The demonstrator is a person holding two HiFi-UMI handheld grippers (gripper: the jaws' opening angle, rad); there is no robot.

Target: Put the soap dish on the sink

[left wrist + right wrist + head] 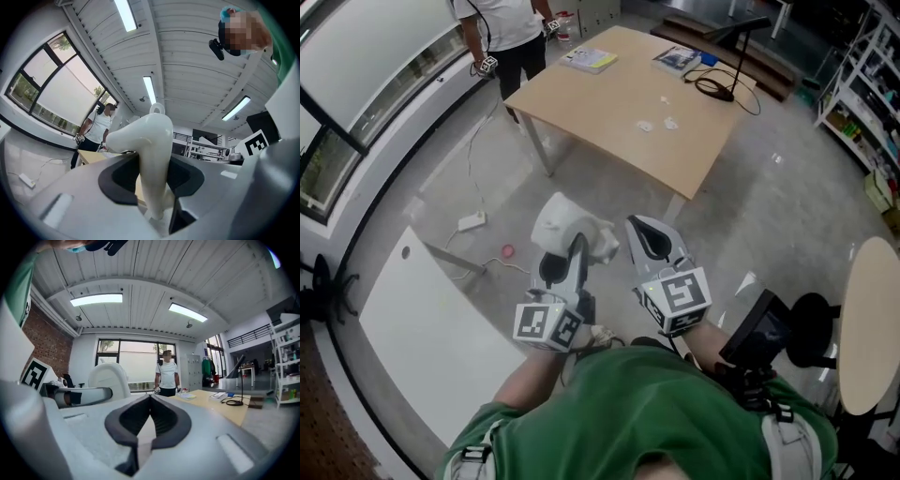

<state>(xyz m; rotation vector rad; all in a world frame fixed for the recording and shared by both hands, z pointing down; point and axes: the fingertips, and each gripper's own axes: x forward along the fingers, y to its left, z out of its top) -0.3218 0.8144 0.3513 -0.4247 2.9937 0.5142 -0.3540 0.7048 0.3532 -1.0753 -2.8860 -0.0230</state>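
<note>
The soap dish (565, 220) is white and smooth, and it is held up in the air in front of my body. My left gripper (572, 248) is shut on it. In the left gripper view the soap dish (151, 145) stands upright between the two dark pads (117, 180) of the left gripper (151, 178). My right gripper (649, 236) hovers just to the right of it, shut and empty. In the right gripper view the right gripper (150, 414) has its pads together, and the soap dish (108, 376) shows to its left. No sink is in any view.
A wooden table (619, 103) with books and a desk lamp stands ahead. A person (504, 33) stands at its far left corner. A white panel (422, 328) lies low at the left, with a power strip (472, 221) on the floor. A round table (872, 319) and a black chair (811, 328) are at the right.
</note>
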